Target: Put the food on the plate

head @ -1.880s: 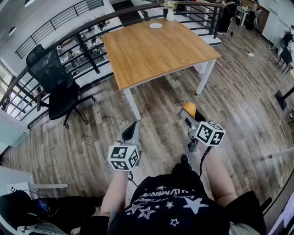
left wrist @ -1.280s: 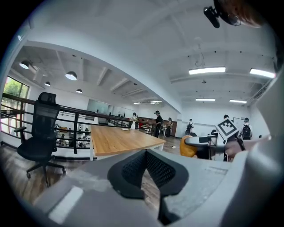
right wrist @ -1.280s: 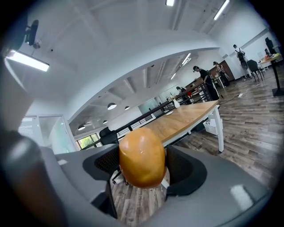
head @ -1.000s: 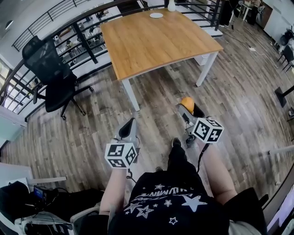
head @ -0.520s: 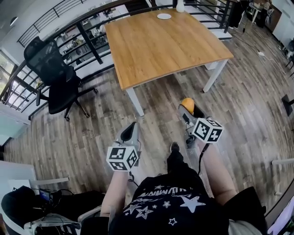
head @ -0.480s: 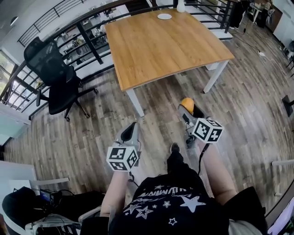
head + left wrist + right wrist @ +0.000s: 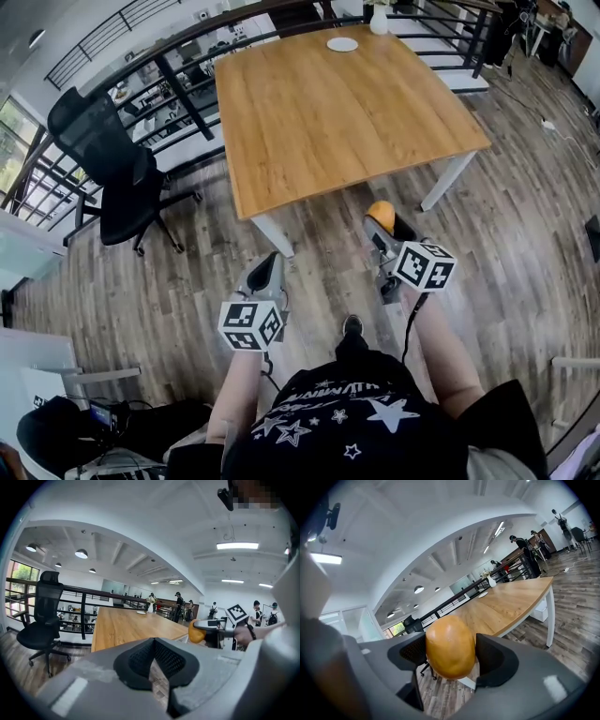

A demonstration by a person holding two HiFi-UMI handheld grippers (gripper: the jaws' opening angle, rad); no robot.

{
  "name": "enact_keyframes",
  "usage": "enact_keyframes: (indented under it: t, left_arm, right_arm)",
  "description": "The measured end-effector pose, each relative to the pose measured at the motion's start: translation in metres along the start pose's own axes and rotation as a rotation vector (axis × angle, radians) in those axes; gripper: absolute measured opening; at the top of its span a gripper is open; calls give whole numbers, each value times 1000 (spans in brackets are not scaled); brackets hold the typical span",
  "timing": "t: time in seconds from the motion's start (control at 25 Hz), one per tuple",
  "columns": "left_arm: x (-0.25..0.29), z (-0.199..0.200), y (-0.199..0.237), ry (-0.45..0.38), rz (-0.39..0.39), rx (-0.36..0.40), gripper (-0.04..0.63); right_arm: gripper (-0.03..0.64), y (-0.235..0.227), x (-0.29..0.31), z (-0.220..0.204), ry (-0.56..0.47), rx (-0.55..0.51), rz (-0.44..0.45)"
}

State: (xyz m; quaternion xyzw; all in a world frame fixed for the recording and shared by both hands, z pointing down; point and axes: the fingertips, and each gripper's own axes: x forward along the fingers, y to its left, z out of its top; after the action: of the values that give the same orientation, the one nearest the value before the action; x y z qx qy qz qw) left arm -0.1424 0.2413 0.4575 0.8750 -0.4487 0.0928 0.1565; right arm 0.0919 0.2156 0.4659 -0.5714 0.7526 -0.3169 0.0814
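Observation:
A round orange-brown piece of food [image 7: 450, 645] sits between the pads of my right gripper [image 7: 451, 660], which is shut on it. In the head view that gripper [image 7: 382, 221] holds the food [image 7: 380, 212] just short of the wooden table's [image 7: 309, 122] near edge. A small white plate [image 7: 342, 44] lies at the table's far side, also seen as the plate [image 7: 483, 594] in the right gripper view. My left gripper [image 7: 267, 270] hangs over the floor, left of the right one, jaws together with nothing in them [image 7: 152, 657].
A black office chair [image 7: 111, 167] stands left of the table beside a black railing [image 7: 178, 70]. A white vase [image 7: 379, 19] stands behind the plate. White table legs [image 7: 448, 178] reach the wood floor. Several people stand far off behind the table [image 7: 179, 605].
Both grippers have moved forward together towards the table, whose near edge now lies much closer to them. The food stays held in the right gripper and the left stays shut.

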Motion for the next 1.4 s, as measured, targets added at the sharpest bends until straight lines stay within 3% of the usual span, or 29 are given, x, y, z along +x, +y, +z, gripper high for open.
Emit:
enact_keyframes:
  t: [0.32, 0.72, 1.08, 1.4]
  left_arm:
    - [51, 27, -10, -28, 34, 22, 2]
    - [58, 32, 31, -30, 105, -15, 2]
    - [148, 58, 63, -31, -2, -9, 2]
    - [239, 101, 121, -22, -99, 3, 2]
  right_arm:
    - [334, -42, 31, 39, 8, 8, 27]
    - [334, -45, 62, 56, 26, -25, 48]
    - [334, -83, 96, 84, 6, -50, -67]
    - [334, -106, 169, 129, -35, -51, -172]
